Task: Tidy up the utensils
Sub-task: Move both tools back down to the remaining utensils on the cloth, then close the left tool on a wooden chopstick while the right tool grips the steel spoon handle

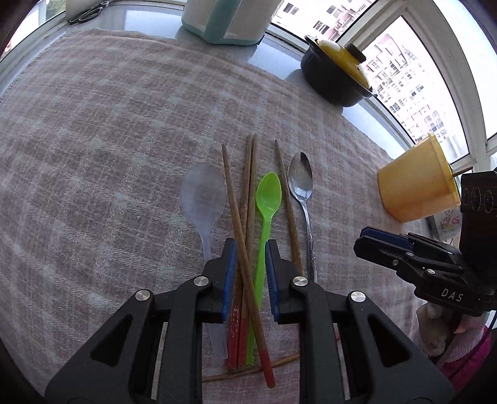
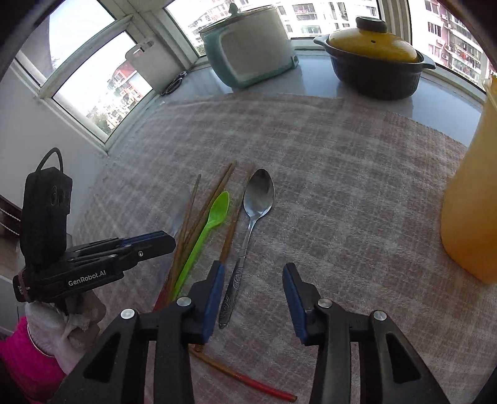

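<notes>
Utensils lie on a plaid cloth [image 1: 108, 149]: a clear plastic spoon [image 1: 203, 199], several brown chopsticks with red ends [image 1: 245, 248], a green plastic spoon [image 1: 267, 195] and a metal spoon [image 1: 300, 180]. My left gripper [image 1: 250, 248] is open, its jaws low on either side of the chopsticks and the green spoon's handle. My right gripper [image 2: 253, 273] is open and empty, just right of the metal spoon's handle [image 2: 236, 279]. One chopstick [image 2: 245, 377] lies crosswise under it. The green spoon [image 2: 217, 211] and the left gripper [image 2: 149, 242] show in the right wrist view.
A yellow plastic cup [image 1: 416, 189] with a stick inside lies tilted at the right. It also fills the right edge of the right wrist view [image 2: 472, 202]. A dark pot with a yellow lid [image 2: 376, 62], a teal and white cooker [image 2: 248, 49] and scissors [image 1: 88, 12] stand at the window.
</notes>
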Demonstrator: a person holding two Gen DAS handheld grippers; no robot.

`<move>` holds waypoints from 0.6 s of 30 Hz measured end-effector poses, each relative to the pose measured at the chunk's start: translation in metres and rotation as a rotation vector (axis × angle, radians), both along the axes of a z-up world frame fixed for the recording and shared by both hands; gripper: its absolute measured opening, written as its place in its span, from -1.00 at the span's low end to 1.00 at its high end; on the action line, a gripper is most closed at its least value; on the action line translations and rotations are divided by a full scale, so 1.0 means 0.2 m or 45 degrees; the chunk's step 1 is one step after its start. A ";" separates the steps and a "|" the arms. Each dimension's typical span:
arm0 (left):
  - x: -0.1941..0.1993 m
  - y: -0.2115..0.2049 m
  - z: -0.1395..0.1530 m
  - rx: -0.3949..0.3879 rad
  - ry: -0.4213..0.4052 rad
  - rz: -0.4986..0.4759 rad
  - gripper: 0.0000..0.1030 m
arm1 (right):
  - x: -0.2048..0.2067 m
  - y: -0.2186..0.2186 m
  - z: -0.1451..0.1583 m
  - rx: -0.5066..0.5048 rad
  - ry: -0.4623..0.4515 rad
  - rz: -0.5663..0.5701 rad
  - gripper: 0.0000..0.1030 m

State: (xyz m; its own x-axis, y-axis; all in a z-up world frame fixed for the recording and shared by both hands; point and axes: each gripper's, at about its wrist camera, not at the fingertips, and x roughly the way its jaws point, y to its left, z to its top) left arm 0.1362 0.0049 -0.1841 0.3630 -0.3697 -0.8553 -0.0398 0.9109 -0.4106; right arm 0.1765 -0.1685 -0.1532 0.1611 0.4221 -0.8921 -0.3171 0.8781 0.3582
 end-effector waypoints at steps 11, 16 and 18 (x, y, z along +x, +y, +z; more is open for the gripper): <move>0.08 0.00 -0.06 0.009 0.021 -0.023 -0.67 | 0.11 0.14 -0.12 -0.065 0.059 0.010 -0.48; 0.11 0.02 -0.09 0.000 0.037 -0.011 -0.67 | 0.14 0.18 -0.16 -0.095 0.075 0.024 -0.52; 0.11 0.03 -0.10 -0.005 0.043 -0.016 -0.67 | 0.15 0.20 -0.17 -0.110 0.079 0.031 -0.54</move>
State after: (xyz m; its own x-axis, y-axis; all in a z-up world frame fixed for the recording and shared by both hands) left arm 0.1589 0.0102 -0.2040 0.3290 -0.3777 -0.8655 -0.0424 0.9097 -0.4131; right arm 0.2059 -0.1285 -0.1875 0.0950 0.3463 -0.9333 -0.3182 0.8989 0.3011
